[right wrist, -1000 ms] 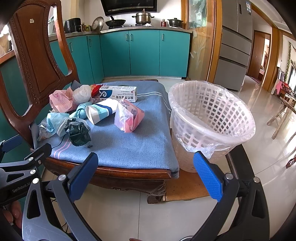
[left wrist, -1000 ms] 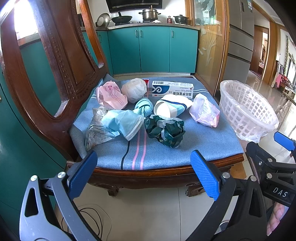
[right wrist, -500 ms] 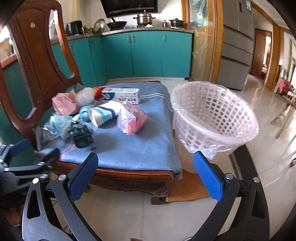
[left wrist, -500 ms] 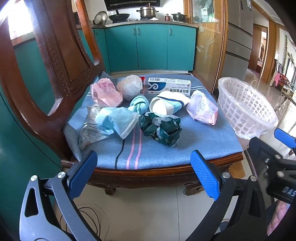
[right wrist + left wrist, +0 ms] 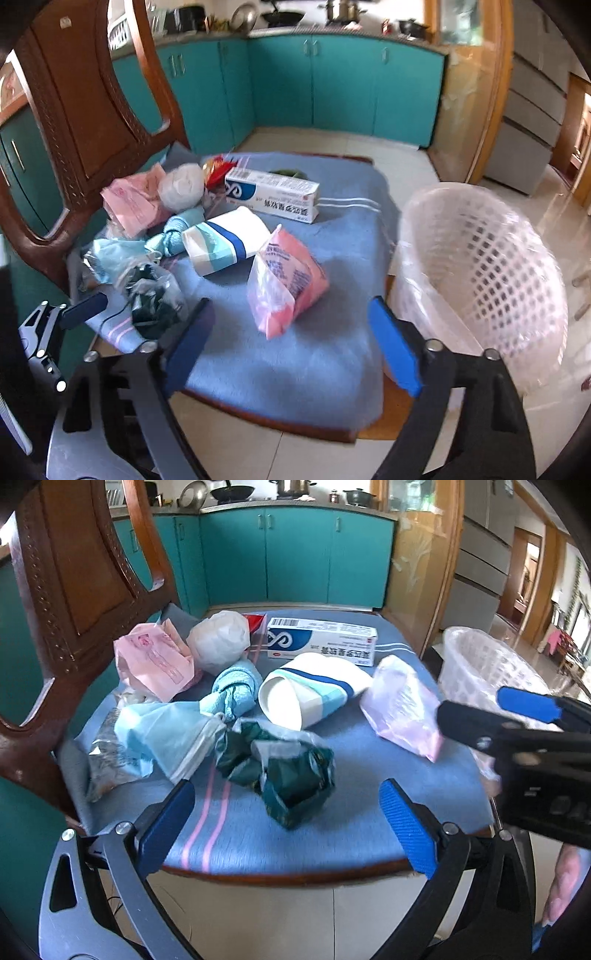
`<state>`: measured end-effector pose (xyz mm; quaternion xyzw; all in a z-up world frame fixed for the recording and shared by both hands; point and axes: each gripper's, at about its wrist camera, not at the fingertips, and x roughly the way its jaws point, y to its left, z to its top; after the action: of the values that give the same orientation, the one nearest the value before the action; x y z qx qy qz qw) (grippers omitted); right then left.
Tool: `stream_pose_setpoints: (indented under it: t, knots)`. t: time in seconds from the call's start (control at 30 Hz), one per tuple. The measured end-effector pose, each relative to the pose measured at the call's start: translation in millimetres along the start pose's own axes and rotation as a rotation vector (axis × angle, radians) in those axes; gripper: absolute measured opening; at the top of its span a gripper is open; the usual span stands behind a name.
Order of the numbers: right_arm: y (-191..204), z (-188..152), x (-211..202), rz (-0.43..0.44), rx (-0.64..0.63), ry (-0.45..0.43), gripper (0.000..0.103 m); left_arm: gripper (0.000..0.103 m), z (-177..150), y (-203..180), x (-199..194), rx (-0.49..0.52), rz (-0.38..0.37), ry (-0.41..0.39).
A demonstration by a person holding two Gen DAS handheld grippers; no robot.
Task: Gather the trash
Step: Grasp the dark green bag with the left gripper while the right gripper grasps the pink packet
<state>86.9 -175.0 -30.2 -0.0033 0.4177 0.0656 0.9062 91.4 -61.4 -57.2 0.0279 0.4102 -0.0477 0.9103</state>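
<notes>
- Trash lies heaped on the blue cushion (image 5: 332,834) of a carved wooden chair (image 5: 74,590), seen from the left wrist: a crumpled dark green wrapper (image 5: 284,771) nearest the camera, a pale blue plastic bag (image 5: 162,734) to its left, a knotted light blue cloth (image 5: 232,690) behind that.
- Farther back sit a crumpled pink paper (image 5: 151,661), a white wadded ball (image 5: 218,642), a white and blue toothpaste box (image 5: 321,642) and a tipped paper cup (image 5: 310,694) with its mouth facing the camera.
- A pink plastic pouch (image 5: 402,709) rests on the cushion's right side, near the white lattice basket (image 5: 480,661).
- Left gripper (image 5: 284,816): its 2 blue pads are spread wide, nothing between them, hanging just before the green wrapper.
- Right gripper (image 5: 517,720) juts in from the right edge, near the pink pouch.
- From the right wrist, the pink pouch (image 5: 284,284) stands tilted on the cushion (image 5: 295,362), just ahead of the right gripper (image 5: 291,339).
- Its jaws have just been closing but the pads are still apart, with only bare cushion between them.
- The lined basket (image 5: 480,266) stands on the floor, right beside the chair seat.
- The cup (image 5: 225,240), box (image 5: 273,192), pink paper (image 5: 129,199) and green wrapper (image 5: 151,306) spread leftward.
- The left gripper (image 5: 74,310) shows at the left edge; its spread cannot be judged here.
</notes>
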Motion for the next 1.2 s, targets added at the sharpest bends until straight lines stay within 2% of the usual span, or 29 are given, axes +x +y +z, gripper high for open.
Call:
stream_pose_setpoints:
  t: [0.03, 0.07, 0.17, 0.23, 0.33, 0.47, 0.53, 0.63, 0.73, 0.9, 1.2]
  knots:
    - [1, 2, 9, 0.002, -0.002, 0.020, 0.080, 0.093, 3, 1, 7, -0.014, 0.000, 0.013]
    - [2, 4, 19, 0.009, -0.001, 0.042, 0.079, 0.086, 6, 2, 13, -0.026, -0.009, 0.027]
    - [4, 9, 38, 0.018, 0.002, 0.080, 0.066, 0.069, 12, 8, 31, -0.056, -0.033, 0.071]
    - [5, 8, 46, 0.034, -0.004, 0.096, 0.040, 0.064, 13, 12, 34, -0.058, -0.042, 0.063]
    - [4, 4, 37, 0.038, 0.007, 0.061, 0.029, 0.054, 13, 18, 29, -0.051, -0.079, 0.051]
    - [5, -7, -13, 0.075, 0.006, -0.031, 0.026, 0.052, 10, 27, -11, -0.033, -0.158, -0.008]
    - [4, -16, -39, 0.103, 0.024, -0.064, 0.026, 0.052, 7, 30, -40, -0.016, -0.190, -0.066]
    - [5, -27, -72, 0.130, 0.024, -0.130, 0.026, 0.052, 3, 33, -80, 0.031, -0.190, -0.167]
    - [9, -35, -85, 0.126, 0.020, -0.158, 0.026, 0.052, 3, 33, -96, 0.062, -0.160, -0.239]
    - [13, -40, -83, 0.116, 0.043, -0.156, 0.026, 0.052, 10, 38, -81, 0.023, -0.146, -0.210]
    - [5, -45, -76, 0.090, 0.068, -0.147, 0.026, 0.052, 5, 37, -86, -0.004, -0.143, -0.202]
